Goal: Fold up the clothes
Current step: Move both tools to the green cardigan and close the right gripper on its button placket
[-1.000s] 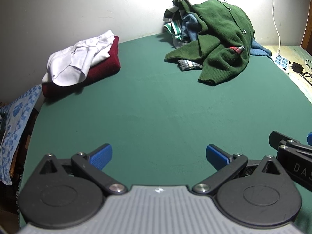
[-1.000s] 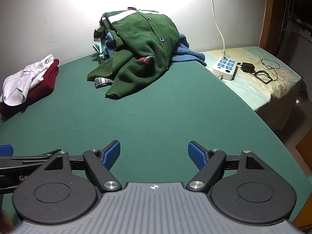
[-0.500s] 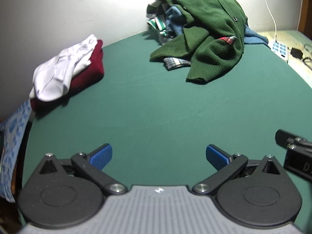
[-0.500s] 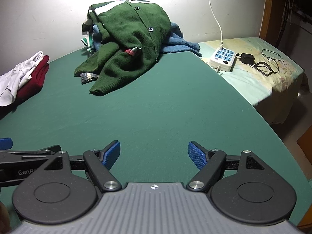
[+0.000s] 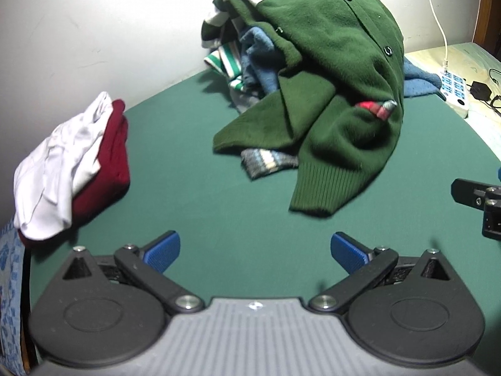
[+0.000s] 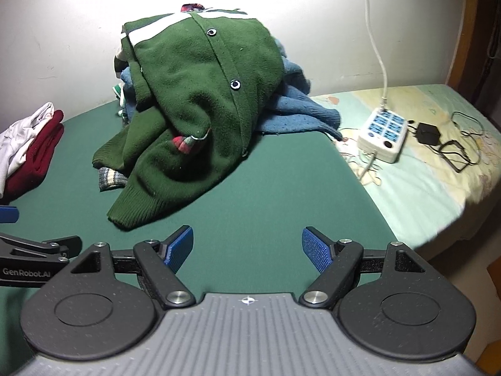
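A dark green buttoned cardigan (image 5: 338,100) lies on top of a heap of clothes at the back of the green table (image 5: 194,194); it also shows in the right wrist view (image 6: 194,100). Blue (image 6: 300,109) and striped garments (image 5: 228,62) lie under it. My left gripper (image 5: 255,252) is open and empty, a short way in front of the cardigan's ribbed hem. My right gripper (image 6: 247,247) is open and empty, close to the same hem (image 6: 131,210).
A stack of a folded dark red garment (image 5: 109,169) with a white one (image 5: 56,169) on top sits at the left by the wall. A white power strip (image 6: 383,134) with cable and a black adapter (image 6: 429,133) lie on the bed at the right.
Both grippers have moved forward toward the clothes heap, which now looks larger and nearer. Both stayed open.
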